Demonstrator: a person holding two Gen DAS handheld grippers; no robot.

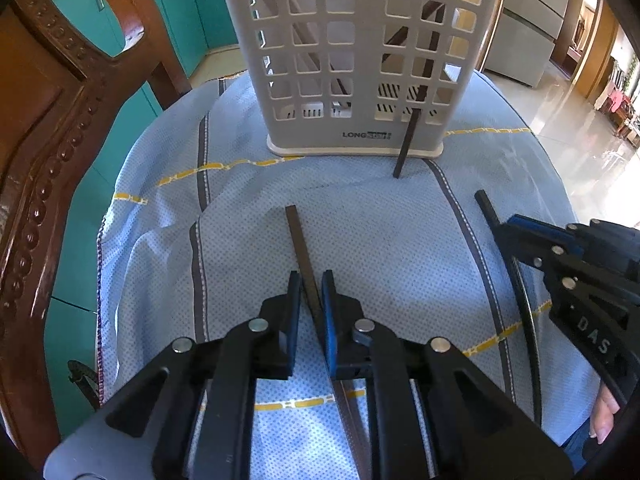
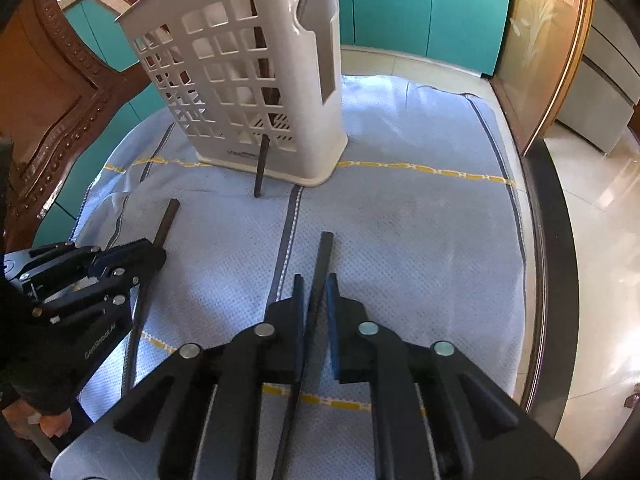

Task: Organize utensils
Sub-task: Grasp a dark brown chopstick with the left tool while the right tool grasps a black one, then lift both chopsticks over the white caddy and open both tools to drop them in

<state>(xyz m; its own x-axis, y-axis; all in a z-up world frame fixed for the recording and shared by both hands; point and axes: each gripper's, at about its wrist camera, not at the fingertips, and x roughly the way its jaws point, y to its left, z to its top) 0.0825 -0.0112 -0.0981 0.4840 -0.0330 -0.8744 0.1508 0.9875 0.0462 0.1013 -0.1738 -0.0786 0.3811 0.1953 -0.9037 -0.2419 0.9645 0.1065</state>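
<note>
**A:** What is each hand holding?

**B:** The left gripper point(image 1: 311, 288) is clenched on a dark chopstick point(image 1: 298, 236); the right gripper point(image 2: 314, 292) is clamped on another chopstick point(image 2: 323, 256). Both sticks point ahead over the blue cloth point(image 1: 380, 232), their far ends free, toward the white slotted holder point(image 1: 352, 60) standing upright near the back of the cloth. Each gripper points steeply downward.

**A:** Anything already in the holder?

**B:** Dark sticks show through its grid. One more stick point(image 1: 408, 140) leans against the holder's front wall, outside it, its foot on the cloth.

**A:** What could go wrong?

**B:** Each grip sits well back on a thin stick, so a stick may pivot between the pads when lifted and miss the opening at the top. The holder looks light and tall, and a nudge against its wall could tip it. The leaning stick could be knocked down. The two grippers are close and could collide.
</note>
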